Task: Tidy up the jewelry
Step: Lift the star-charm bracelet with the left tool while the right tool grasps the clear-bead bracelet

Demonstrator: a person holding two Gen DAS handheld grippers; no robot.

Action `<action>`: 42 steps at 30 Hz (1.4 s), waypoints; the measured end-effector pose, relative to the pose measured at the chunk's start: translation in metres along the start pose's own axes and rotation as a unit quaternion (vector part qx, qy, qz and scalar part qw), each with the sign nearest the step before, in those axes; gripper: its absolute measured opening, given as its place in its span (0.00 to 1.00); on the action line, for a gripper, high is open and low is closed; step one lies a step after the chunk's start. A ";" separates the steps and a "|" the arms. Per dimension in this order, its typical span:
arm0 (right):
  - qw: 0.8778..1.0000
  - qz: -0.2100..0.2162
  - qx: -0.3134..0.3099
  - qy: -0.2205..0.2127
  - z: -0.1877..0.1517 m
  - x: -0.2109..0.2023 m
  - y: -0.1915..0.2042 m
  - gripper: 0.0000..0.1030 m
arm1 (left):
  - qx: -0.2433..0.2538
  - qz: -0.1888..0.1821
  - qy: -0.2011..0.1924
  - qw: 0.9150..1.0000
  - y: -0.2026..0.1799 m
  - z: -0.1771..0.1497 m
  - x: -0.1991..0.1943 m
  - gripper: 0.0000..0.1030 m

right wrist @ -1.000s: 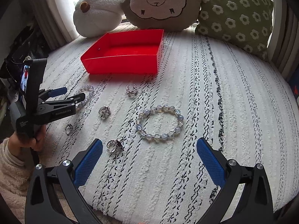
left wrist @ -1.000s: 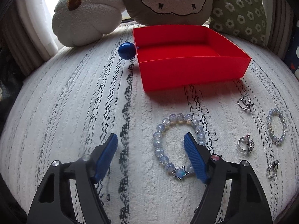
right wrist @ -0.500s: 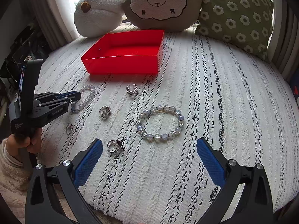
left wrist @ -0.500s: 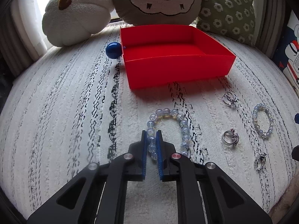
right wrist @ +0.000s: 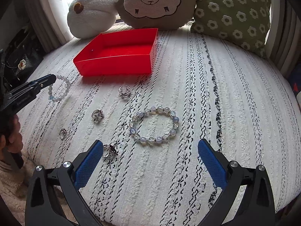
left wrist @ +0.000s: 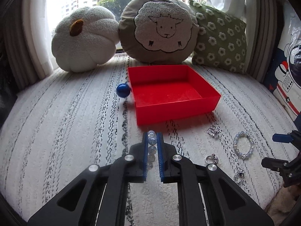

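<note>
My left gripper [left wrist: 152, 141] is shut on a pale blue beaded bracelet [left wrist: 151, 140] and holds it lifted, hanging from the jaws, just in front of the red tray [left wrist: 175, 113]. In the right wrist view the left gripper [right wrist: 50, 79] shows at the left with the bracelet [right wrist: 62, 92] dangling from it. My right gripper [right wrist: 150, 154] is open and empty above a second beaded bracelet [right wrist: 154, 126] lying on the rug. Several silver rings lie around: one [right wrist: 124, 91] near the tray, one [right wrist: 97, 115] in the middle, one [right wrist: 110, 150] by my right gripper's left finger.
A blue ball [left wrist: 123, 90] sits against the tray's left wall. A white pumpkin cushion [left wrist: 84, 39], a sheep cushion [left wrist: 160, 28] and a green flowered cushion [left wrist: 220, 37] line the back. The striped white rug [right wrist: 225, 94] drops off at the front edge.
My left gripper shut on the star bracelet, then lifted it off the rug and moved toward the red tray. My right gripper stayed open and moved slightly closer to the second bracelet.
</note>
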State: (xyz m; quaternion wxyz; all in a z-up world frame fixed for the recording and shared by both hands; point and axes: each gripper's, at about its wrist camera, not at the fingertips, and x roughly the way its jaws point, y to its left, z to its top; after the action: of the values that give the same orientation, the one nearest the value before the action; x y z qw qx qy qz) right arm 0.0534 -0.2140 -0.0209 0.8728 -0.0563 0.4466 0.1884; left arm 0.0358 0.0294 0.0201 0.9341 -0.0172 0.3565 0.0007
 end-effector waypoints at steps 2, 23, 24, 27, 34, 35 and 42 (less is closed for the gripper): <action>1.000 -0.011 0.001 -0.002 0.001 0.002 -0.001 0.96 | 0.003 0.000 0.003 1.000 0.000 0.000 0.000 0.09; 0.996 -0.085 0.034 0.006 0.019 0.039 -0.031 0.71 | 0.019 -0.016 -0.004 1.000 -0.001 -0.011 -0.018 0.09; 0.996 -0.088 0.032 0.010 0.019 0.042 -0.030 0.68 | 0.020 -0.016 -0.004 1.000 -0.001 -0.012 -0.018 0.09; 0.995 -0.097 0.024 0.019 0.018 0.049 -0.027 0.64 | 0.020 -0.017 -0.003 1.000 -0.001 -0.012 -0.018 0.09; 0.995 -0.098 0.008 0.022 0.017 0.054 -0.021 0.50 | 0.021 -0.022 0.003 1.000 -0.001 -0.013 -0.017 0.09; 0.995 -0.093 0.008 0.022 0.017 0.053 -0.021 0.46 | 0.021 -0.022 0.004 1.000 -0.001 -0.014 -0.016 0.09; 0.998 -0.063 0.011 0.020 0.015 0.051 -0.021 0.27 | 0.021 -0.021 0.006 1.000 -0.001 -0.014 -0.014 0.09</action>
State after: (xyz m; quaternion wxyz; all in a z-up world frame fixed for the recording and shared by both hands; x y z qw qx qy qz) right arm 0.0997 -0.2154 -0.0548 0.8744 -0.0787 0.4616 0.1267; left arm 0.0159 0.0277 0.0194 0.9320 -0.0049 0.3614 -0.0260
